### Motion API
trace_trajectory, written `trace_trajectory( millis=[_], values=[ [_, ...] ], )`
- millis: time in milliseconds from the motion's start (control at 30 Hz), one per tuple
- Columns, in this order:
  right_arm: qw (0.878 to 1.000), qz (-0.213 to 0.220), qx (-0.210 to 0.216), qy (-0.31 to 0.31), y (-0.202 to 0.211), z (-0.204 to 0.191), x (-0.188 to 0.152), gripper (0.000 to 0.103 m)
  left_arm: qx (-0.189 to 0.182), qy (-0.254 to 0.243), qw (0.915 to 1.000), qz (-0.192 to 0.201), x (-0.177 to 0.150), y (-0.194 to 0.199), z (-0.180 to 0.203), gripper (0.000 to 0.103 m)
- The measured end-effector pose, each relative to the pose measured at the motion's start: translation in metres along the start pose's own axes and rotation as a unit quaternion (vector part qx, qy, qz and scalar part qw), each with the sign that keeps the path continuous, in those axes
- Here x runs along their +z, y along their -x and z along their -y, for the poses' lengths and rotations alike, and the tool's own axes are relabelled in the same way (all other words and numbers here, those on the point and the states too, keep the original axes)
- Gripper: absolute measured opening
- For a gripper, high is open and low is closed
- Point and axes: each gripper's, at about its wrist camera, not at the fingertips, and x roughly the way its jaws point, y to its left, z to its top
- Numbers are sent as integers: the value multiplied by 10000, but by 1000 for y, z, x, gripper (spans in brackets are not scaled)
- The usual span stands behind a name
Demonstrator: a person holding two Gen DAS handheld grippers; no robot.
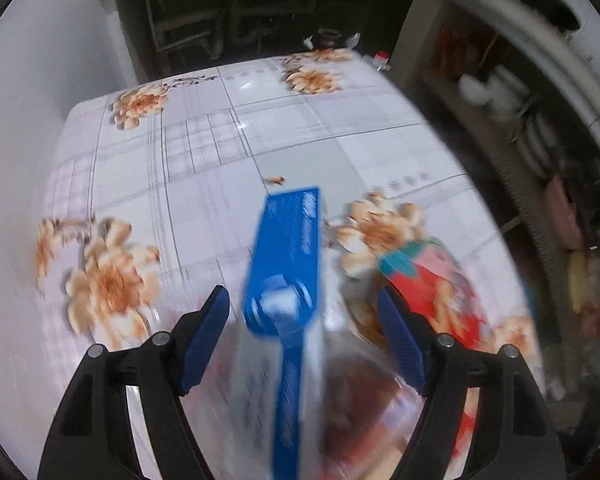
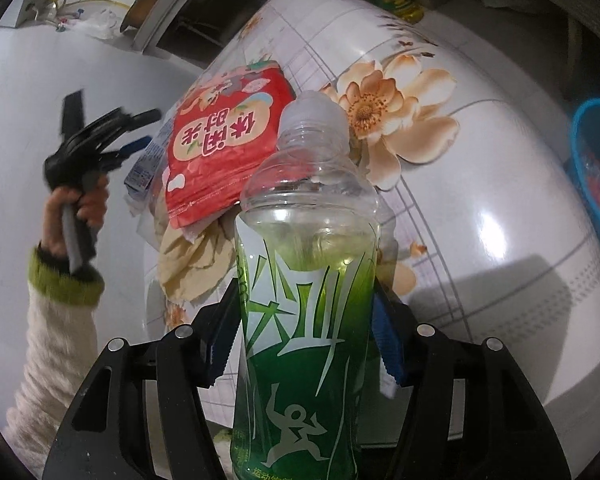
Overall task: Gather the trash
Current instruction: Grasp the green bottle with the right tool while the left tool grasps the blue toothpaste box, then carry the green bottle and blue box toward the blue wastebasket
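In the left wrist view, your left tool (image 1: 303, 322) is standing wide, its blue pads (image 1: 204, 336) well apart at the lower left and lower right of the frame. A blue carton (image 1: 288, 264) is lying between them, running from the frame's middle down to the bottom edge, but neither pad is pressing on it; the blur is too strong to say whether it is touching anything. A red snack bag (image 1: 440, 280) is lying at the lower right, just beyond the right pad. The flowered worktop (image 1: 204, 140) is stretching bare toward the upper part of the frame, giving you open room there. Its far edge is running along the top against dark shelving, and its right edge is dropping off beside cluttered shelves.

In the right wrist view, your right tool (image 2: 303, 332) is gripping a green drink bottle (image 2: 306, 312) at its labelled body, both pads pressing its sides, with the clear neck and cap rising toward the frame's middle. Behind the bottle, the red snack bag (image 2: 220, 144) is lying on the worktop (image 2: 500, 200) at centre left, the blue carton (image 2: 144, 168) just beside its left edge. Your left hand (image 2: 76, 216) is holding its tool (image 2: 100, 136) at the left, above the worktop's left edge. A blue basin (image 2: 584, 152) is sitting past the right edge. The worktop's right half is lying open.
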Motion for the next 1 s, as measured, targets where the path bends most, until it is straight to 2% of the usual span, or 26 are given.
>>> trace_trajectory(
  millis=[100, 267, 433, 533, 633, 733, 833, 933, 1000],
  values=[
    [9999, -92, 73, 25, -11, -6, 5, 58, 131, 49, 9994, -318, 15, -19, -3, 74],
    [9998, -155, 111, 86, -9, -3, 3, 57, -63, 293, 9958, -865, 29, -49, -14, 63],
    [9997, -169, 195, 50, -8, -1, 3, 56, -36, 383, 9937, -1056, 31, -63, -17, 51],
    [9996, -157, 217, 83, -7, -1, 2, 56, -8, 337, 9947, -971, 30, -61, -14, 49],
    [9995, -165, 261, 84, -5, 0, 2, 55, -3, 339, 9961, -811, 30, -53, -15, 46],
    [9992, -154, 377, -16, -3, 4, 2, 55, -73, 450, 9982, -383, 30, -29, -18, 46],
    [9991, -99, 413, -65, 1, 7, 2, 55, -222, 522, 9982, 217, 26, 7, -21, 46],
    [9989, -18, 449, -95, 6, 9, 1, 54, -391, 602, 9937, 867, 14, 48, -22, 46],
    [9986, 23, 521, -132, 10, 11, 1, 54, -782, 498, 9869, 1318, -1, 83, -17, 46]
  ],
)
